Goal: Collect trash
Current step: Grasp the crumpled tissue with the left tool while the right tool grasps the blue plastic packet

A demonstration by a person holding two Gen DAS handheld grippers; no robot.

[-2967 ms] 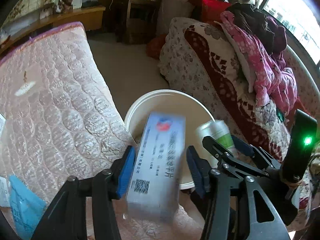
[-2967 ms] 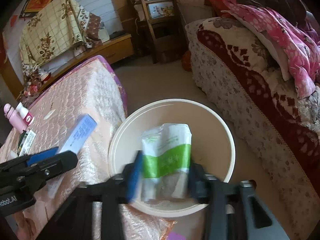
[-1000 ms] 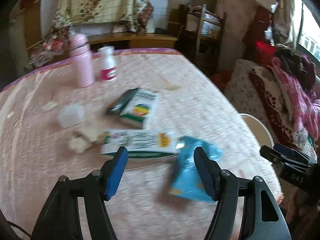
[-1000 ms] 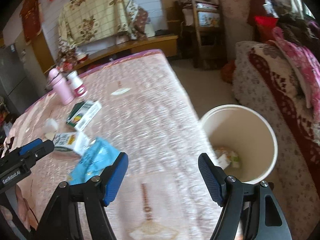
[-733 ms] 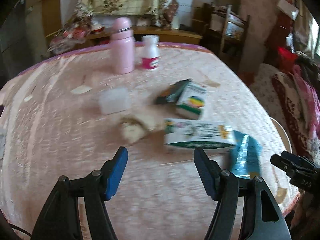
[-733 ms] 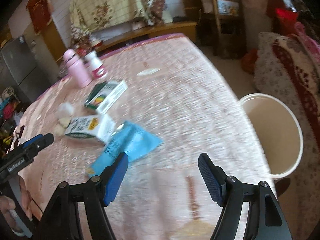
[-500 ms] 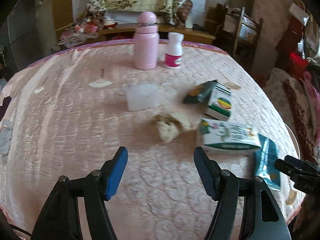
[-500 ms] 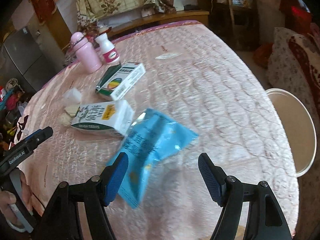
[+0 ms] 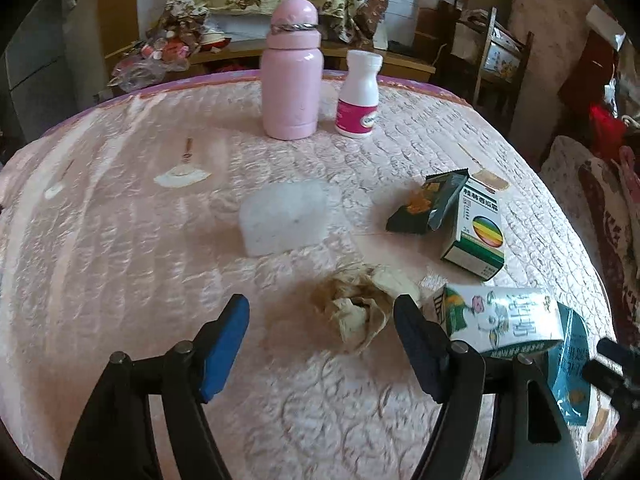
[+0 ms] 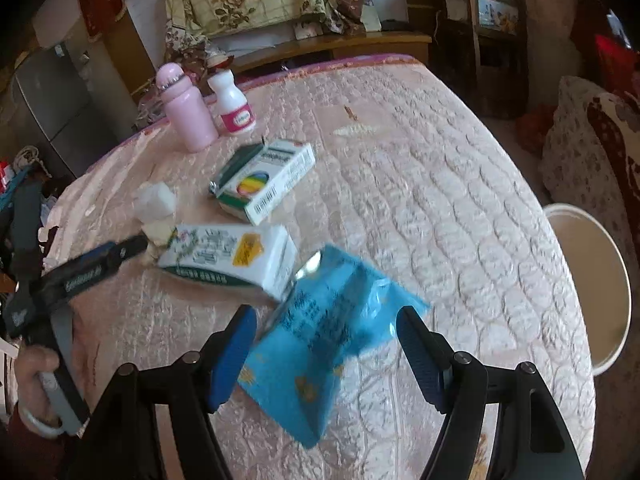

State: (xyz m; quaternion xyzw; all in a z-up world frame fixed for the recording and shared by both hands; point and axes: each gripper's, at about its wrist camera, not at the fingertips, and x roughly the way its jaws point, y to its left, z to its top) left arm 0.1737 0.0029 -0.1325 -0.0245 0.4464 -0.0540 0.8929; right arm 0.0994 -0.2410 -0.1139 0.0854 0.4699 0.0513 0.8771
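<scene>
My left gripper [image 9: 320,344] is open and empty, with a crumpled brown paper wad [image 9: 356,306] just ahead between its fingers. My right gripper [image 10: 326,350] is open and empty, with a blue foil packet [image 10: 320,344] between its fingers on the pink quilted table [image 10: 420,200]. A white carton [image 10: 236,258] lies beside the packet; it also shows in the left wrist view [image 9: 504,318]. A green and white medicine box [image 10: 266,186] and a dark wrapper [image 9: 432,202] lie further back. The cream trash bucket [image 10: 592,288] stands off the table's right edge.
A pink flask [image 9: 291,72] and a white pill bottle [image 9: 359,94] stand at the table's far side. A clear plastic lump [image 9: 285,218] lies mid-table. A patterned sofa [image 10: 592,148] is at the right, wooden furniture behind.
Both grippers let their items fall into the bucket, then swung back over the table. The left has closed in on the paper wad, the right on the blue packet.
</scene>
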